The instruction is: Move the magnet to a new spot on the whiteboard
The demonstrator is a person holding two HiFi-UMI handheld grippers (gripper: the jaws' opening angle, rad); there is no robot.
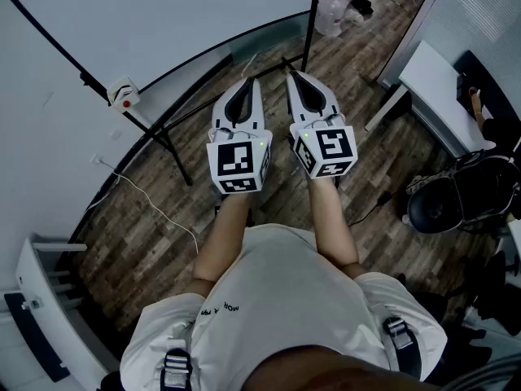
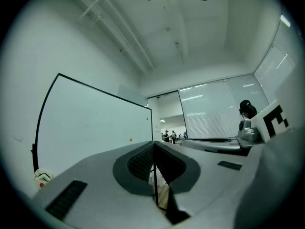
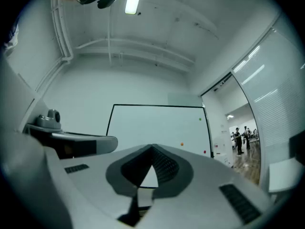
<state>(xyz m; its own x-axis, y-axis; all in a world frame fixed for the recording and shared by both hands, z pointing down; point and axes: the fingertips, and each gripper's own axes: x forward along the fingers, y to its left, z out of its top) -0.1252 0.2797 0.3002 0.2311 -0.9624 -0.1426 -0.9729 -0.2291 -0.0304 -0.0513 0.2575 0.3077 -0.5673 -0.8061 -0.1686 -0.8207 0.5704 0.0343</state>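
While left claw (image 1: 249,81) and right claw (image 1: 294,76) are closed, three magnets (image 3: 181,143) (image 3: 200,119) (image 3: 205,152) dot whiteboard (image 3: 152,128)

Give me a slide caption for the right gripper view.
Right gripper, jaws shut and empty, faces the whiteboard and its orange magnet.

We see a white whiteboard (image 3: 152,128) framed in black, with a green magnet (image 3: 200,119), an orange magnet (image 3: 181,144) and a red magnet (image 3: 205,152) near its right edge. The left gripper (image 1: 247,81) and right gripper (image 1: 295,76) are white, their cubes patterned with black-and-white squares.
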